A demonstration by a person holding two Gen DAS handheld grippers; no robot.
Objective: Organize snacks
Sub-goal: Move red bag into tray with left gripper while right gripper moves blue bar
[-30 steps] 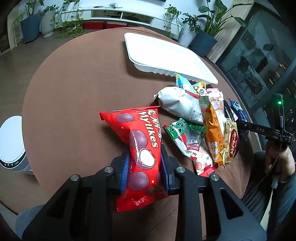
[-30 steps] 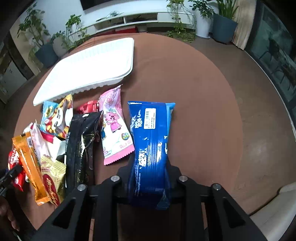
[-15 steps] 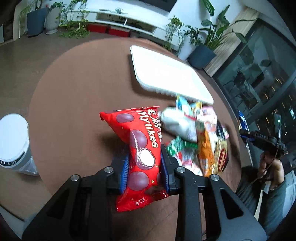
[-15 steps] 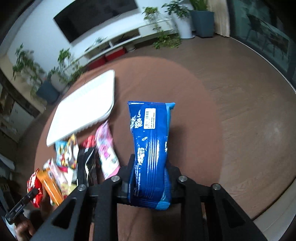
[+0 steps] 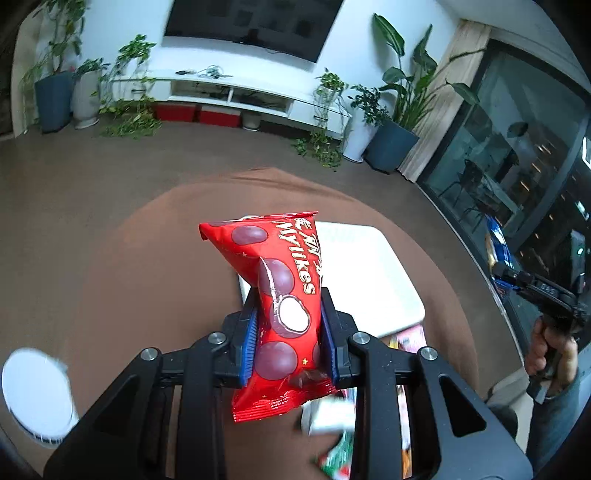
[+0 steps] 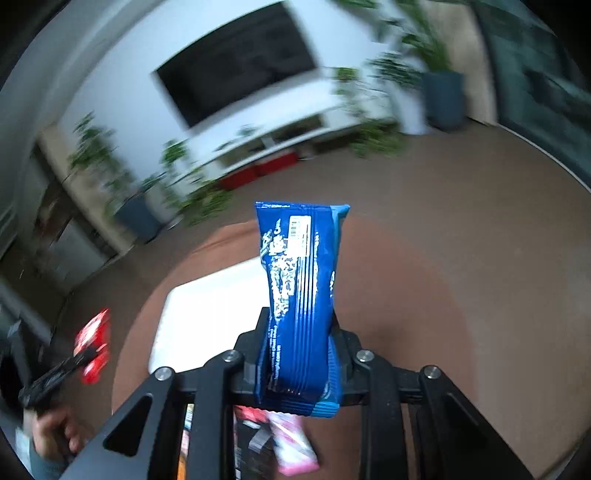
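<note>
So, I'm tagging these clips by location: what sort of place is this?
Most likely a home living room: a wall-mounted TV above a low white media console, and potted plants beside it.

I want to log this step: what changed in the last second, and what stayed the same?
Both grippers rose from the table and tilted toward the room, carrying their packs. The left gripper stays shut on the red Mylikes bag, the right gripper on the blue cookie pack. The white tray remains empty.
</note>
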